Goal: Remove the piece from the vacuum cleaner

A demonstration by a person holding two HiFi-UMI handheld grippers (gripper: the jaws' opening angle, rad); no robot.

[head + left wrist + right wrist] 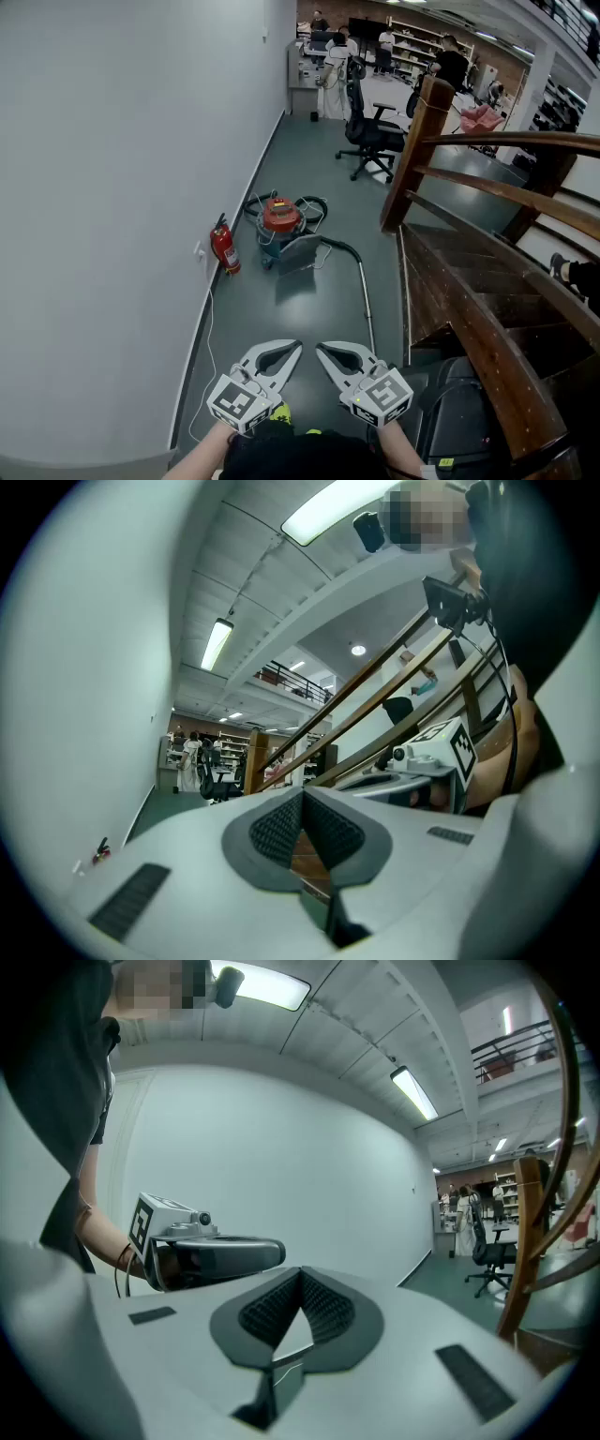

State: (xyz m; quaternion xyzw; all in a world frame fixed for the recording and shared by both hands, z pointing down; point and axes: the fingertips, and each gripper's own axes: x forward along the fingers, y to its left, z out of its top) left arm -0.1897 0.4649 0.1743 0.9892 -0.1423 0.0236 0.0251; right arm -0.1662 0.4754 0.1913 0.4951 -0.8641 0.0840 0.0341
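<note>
Head view: a grey floor (309, 309) is seen from above, bounded by a pale wall (112, 187) on the left and a wooden staircase (478, 309) on the right.
Vacuum cleaner (280, 217): a canister with a red top is stood on the floor near the wall, well ahead of both grippers; it is touched by neither.
Hose (339, 246): a dark hose is curved from the canister to the right, where it is met by a thin metal tube (367, 305) laid along the floor toward the grippers.
Piece to be removed: which part is meant cannot be told from these views.
Fire extinguisher (224, 247): it is stood against the wall, just left of the vacuum cleaner.
Cable (208, 337): a thin white cable is run along the foot of the wall.
Left gripper (294, 346): it is held low at the bottom of the head view, pointed toward the vacuum cleaner; in the left gripper view its jaws are pressed together with nothing between them.
Right gripper (322, 348): it is held just beside the left one, tips near each other; in the right gripper view its jaws are likewise pressed together and nothing is pinched.
Office chair (371, 131): it is placed beyond the vacuum cleaner, near the foot of the staircase; people are seen farther back by shelves.
</note>
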